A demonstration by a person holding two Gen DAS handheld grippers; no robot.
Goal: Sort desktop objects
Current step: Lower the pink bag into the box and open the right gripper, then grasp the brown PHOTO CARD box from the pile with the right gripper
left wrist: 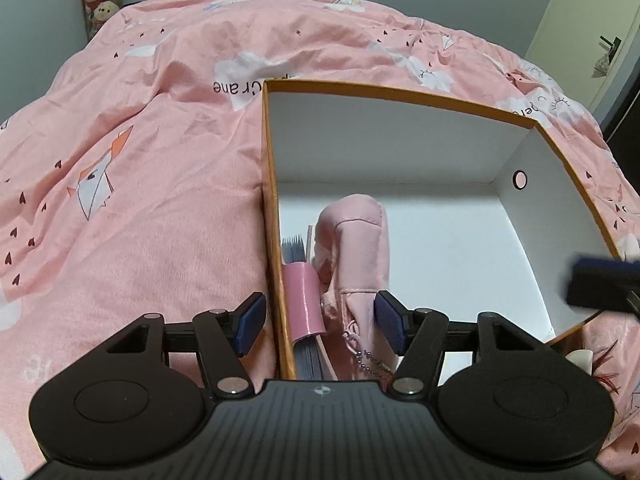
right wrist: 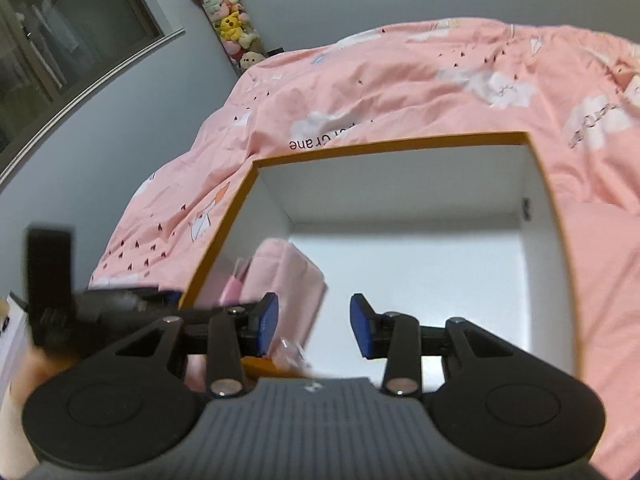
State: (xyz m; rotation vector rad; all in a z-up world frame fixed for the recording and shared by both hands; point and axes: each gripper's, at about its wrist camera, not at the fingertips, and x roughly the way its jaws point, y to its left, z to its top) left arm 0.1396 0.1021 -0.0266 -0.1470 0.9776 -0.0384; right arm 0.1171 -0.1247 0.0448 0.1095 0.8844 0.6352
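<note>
Both grippers, left gripper [left wrist: 320, 322] and right gripper [right wrist: 313, 326], hang wide apart and empty over the box [left wrist: 400, 98]. Inside, against its left wall, a pink pouch [left wrist: 356, 256] and notebook [left wrist: 302, 300] already lie, so sorting seems partly done; what remains is out of view.

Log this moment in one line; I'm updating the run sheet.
left gripper: open, empty | right gripper: open, empty | orange-rimmed white cardboard box: holds pink fabric pouch, grey notebook with pink band | surface: pink printed bedspread

I see a matt white cardboard box [left wrist: 400, 152], a soft pink cloth pouch [left wrist: 356, 248], a glossy pink strap [left wrist: 304, 300] and a wrinkled cotton bedcover [left wrist: 140, 160].
</note>
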